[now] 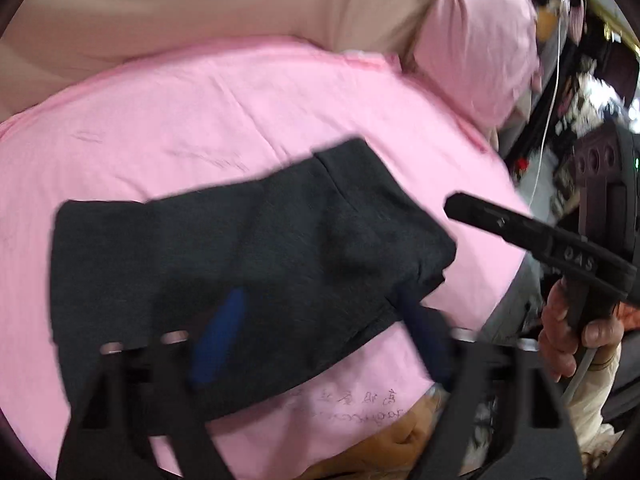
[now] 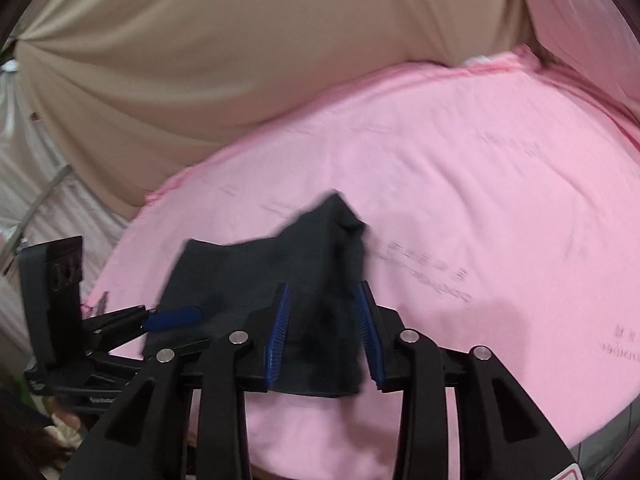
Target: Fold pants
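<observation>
left wrist view: left gripper jaws wide above folded pants; right gripper jaws part-open.

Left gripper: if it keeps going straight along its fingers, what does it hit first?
Most likely the dark pants, folded on the pink sheet. The left gripper points down at them with jaws wide apart and nothing between it and the cloth. Depth is unclear in the blur, so the contact point is a guess.
</observation>
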Available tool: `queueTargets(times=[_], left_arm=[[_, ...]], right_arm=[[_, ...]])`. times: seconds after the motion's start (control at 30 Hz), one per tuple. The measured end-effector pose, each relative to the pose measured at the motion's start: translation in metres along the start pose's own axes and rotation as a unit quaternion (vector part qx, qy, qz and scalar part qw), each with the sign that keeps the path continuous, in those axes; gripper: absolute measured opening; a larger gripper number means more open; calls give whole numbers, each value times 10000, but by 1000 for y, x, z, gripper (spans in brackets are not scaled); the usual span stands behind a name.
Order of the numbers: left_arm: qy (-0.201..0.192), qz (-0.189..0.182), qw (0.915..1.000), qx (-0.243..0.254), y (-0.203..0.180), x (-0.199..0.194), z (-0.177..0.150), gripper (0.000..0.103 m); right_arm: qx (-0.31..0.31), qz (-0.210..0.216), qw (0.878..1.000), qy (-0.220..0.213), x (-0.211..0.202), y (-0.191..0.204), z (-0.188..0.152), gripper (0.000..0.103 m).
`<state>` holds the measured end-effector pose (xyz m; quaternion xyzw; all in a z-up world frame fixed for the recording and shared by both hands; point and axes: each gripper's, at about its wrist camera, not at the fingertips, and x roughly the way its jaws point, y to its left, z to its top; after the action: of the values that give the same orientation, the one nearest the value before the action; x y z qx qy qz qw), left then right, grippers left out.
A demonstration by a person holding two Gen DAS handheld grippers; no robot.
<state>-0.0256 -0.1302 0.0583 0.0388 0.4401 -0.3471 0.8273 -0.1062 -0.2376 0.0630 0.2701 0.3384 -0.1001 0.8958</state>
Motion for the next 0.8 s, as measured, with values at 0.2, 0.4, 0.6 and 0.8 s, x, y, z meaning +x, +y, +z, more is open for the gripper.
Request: queueTargets(times=[0.2,0.4,0.6,0.8], left_arm=[[-371,943,9941,-396,46,-36,-13,92],[153,1809,9809,-697,92,3,-30,91],[252,1842,9789,-849,107,22,-41,92],[253,1817,9794,-839,109,23,-45,94]], right_arm=[[-204,-707,9965,397,47,5,-8,47],[-222,-815,9956,399,43,-3,-13,10],[-172,-1057,9907,838,53,-29,-26,18],[-418,-714,9965,-110,15,26,17,20]])
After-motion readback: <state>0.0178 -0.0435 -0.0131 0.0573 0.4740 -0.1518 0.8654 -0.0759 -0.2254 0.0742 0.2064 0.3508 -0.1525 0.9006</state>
